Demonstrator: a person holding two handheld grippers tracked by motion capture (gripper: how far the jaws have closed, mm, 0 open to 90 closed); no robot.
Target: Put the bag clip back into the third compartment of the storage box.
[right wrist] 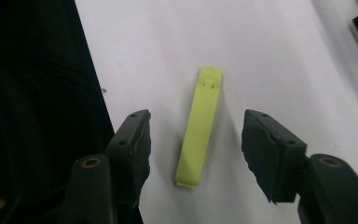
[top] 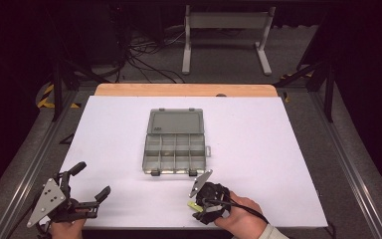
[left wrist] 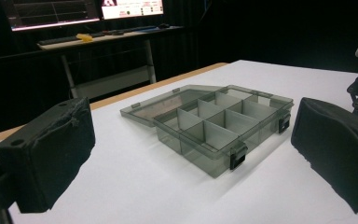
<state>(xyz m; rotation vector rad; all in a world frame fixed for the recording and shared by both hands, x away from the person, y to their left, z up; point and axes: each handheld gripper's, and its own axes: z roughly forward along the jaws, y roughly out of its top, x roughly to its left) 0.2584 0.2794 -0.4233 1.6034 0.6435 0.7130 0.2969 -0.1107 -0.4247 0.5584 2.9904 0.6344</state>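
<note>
The right claw [right wrist: 196, 154] is spread wide near the desk's near edge, its jaws standing either side of a yellow-green plastic strip [right wrist: 199, 128] without touching it; the strip lies flat on the white desk [top: 278, 149]. The left claw [top: 90, 183] sits by the near left corner, also wide open and holding nothing. Toward the middle of the desk rests a grey see-through compartment box [top: 175, 153], its lid [top: 175, 121] folded back flat toward the far edge.

Nothing legible — the monitors' [left wrist: 88, 9] screen content is too blurred to read.
</note>
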